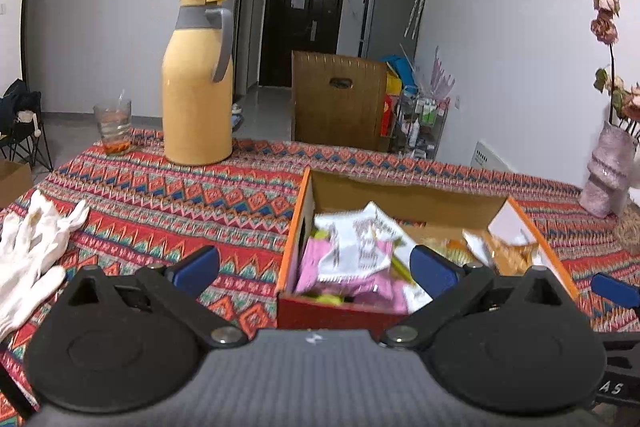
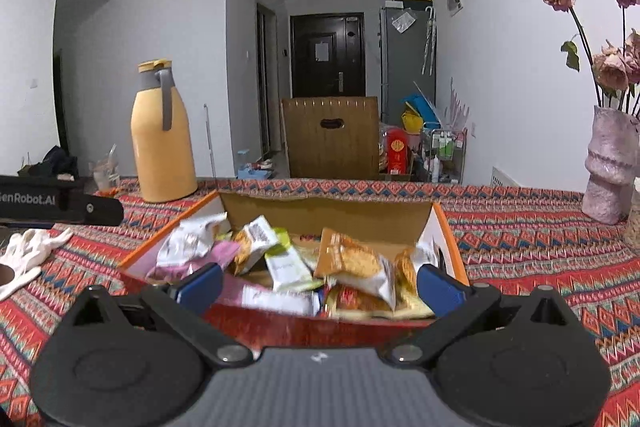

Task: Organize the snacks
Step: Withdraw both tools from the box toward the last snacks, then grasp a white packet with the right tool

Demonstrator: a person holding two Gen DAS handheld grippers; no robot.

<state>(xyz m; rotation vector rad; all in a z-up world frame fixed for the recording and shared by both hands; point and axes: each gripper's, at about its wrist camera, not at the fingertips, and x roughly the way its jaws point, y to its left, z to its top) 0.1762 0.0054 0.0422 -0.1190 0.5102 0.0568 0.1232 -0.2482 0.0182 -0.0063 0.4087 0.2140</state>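
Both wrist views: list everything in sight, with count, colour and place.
box: one, orange-rimmed cardboard, centre of table
snack packets: many, white, pink, green, orange, inside box
tablecloth: one, red patterned, over table
jug: one, yellow with grey handle, far left
glass: one, clear, left of jug
gloves: white, count unclear, near left
vase: one, pink, with dried roses, far right
chair: one, brown, behind table
left hand-held gripper: black, blue pads, open
right hand-held gripper: same, open

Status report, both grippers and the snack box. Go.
Left gripper open, empty. Right gripper open, empty. Box open on the table, full of snack packets. Nothing blocking it; gloves off to its left.
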